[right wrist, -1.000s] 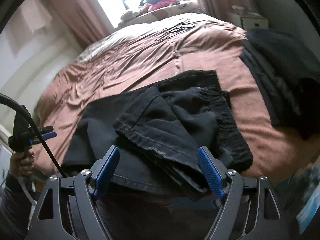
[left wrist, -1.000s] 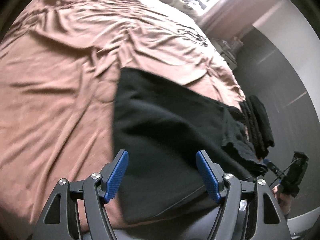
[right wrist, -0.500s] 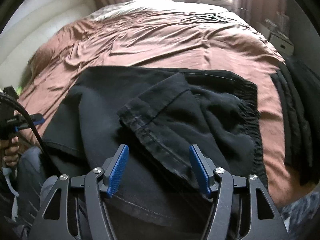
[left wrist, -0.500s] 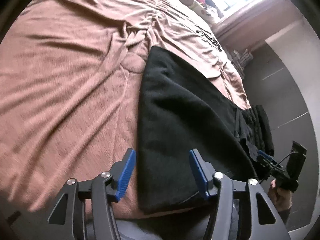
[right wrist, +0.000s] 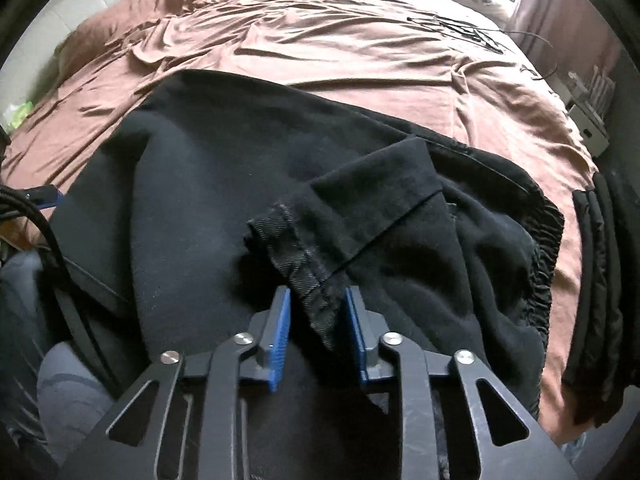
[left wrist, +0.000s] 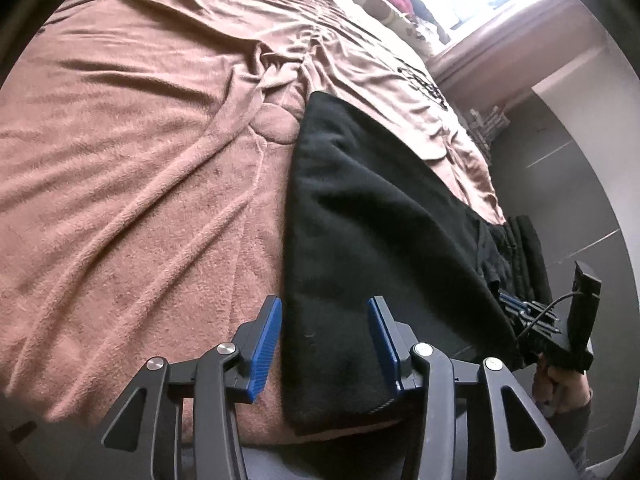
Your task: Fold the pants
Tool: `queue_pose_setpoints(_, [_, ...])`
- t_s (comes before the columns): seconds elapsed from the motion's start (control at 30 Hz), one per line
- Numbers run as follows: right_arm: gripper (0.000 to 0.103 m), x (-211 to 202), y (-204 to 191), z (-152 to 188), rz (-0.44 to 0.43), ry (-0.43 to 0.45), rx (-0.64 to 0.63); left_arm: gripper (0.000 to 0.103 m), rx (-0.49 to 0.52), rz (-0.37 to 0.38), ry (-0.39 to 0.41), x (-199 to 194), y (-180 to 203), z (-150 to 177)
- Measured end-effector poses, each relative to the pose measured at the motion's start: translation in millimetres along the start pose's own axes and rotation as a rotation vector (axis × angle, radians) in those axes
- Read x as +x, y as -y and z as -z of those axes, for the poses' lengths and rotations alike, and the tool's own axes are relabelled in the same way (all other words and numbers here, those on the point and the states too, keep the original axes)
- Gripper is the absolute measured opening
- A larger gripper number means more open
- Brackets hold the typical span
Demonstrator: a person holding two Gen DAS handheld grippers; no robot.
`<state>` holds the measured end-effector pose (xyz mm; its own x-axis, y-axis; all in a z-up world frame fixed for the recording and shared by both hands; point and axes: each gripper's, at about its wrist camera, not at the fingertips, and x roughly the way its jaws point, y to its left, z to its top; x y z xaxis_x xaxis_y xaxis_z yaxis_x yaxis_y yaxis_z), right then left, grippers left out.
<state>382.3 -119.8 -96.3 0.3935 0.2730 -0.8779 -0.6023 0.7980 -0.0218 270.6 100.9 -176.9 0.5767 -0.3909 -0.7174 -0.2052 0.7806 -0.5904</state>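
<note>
On the rumpled brown bedspread (left wrist: 132, 168) lie the black fabric pants (right wrist: 208, 208), their hem cuff between the closing right gripper (right wrist: 316, 320), the left gripper (left wrist: 325, 340) closing astride their edge.

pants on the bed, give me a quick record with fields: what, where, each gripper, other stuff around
item: black pants, part folded, hem lying on top
surface: brown blanket on a bed
left gripper: jaws closing, straddling the pants edge, pads not pressing
right gripper: jaws closing on the hem, which lies between them
nearby: dark clothes at the bed's right edge
</note>
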Motion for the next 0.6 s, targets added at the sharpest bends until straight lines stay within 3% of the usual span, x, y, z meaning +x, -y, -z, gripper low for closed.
queue_pose_setpoints(0.23, [0.003,-25,17,-5,0.010,0.067,0.020,0.047,-0.042,0.020,0.009,-3,-9,0])
queue_pose_setpoints(0.6, [0.003,-78,103,-3,0.041,0.175,0.202,0.047,-0.069,0.014,0.013,-3,-11,0])
